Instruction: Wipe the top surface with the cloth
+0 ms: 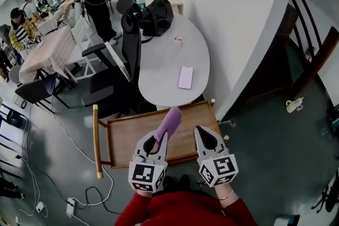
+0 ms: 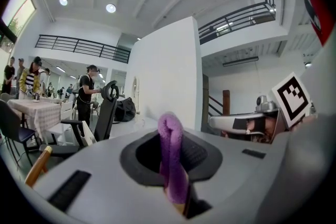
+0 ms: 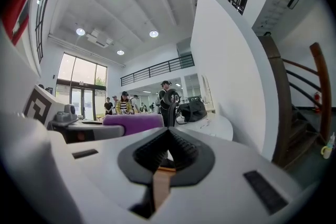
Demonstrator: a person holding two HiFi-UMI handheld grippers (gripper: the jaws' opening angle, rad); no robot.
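soft purple terry cloth, folded into a thick rolled strip, sits centre of the head view, pinched at its lower end by the left gripper. the left gripper view shows both dark ribbed pads squeezed onto it, with the free end looping up past the jaws. the cloth pokes out over the far half of the flat rectangular wooden tray top; can't tell if it touches the wood. the right gripper is just right of it over the same tray, jaws pressed together with nothing between them, only brown wood showing through the slit below.

the tray is smooth brown board with a low raised rim all round and a rounded wooden handle bar on its left side. bare wood is open left of the left gripper and between the two grippers.

the rounded edge of the smooth white oval table lies just beyond the far rim, with a flat pink phone on it. a curved white wall is close to the tray's right corner. a black office chair stands upper left, loose cables on grey floor lower left.
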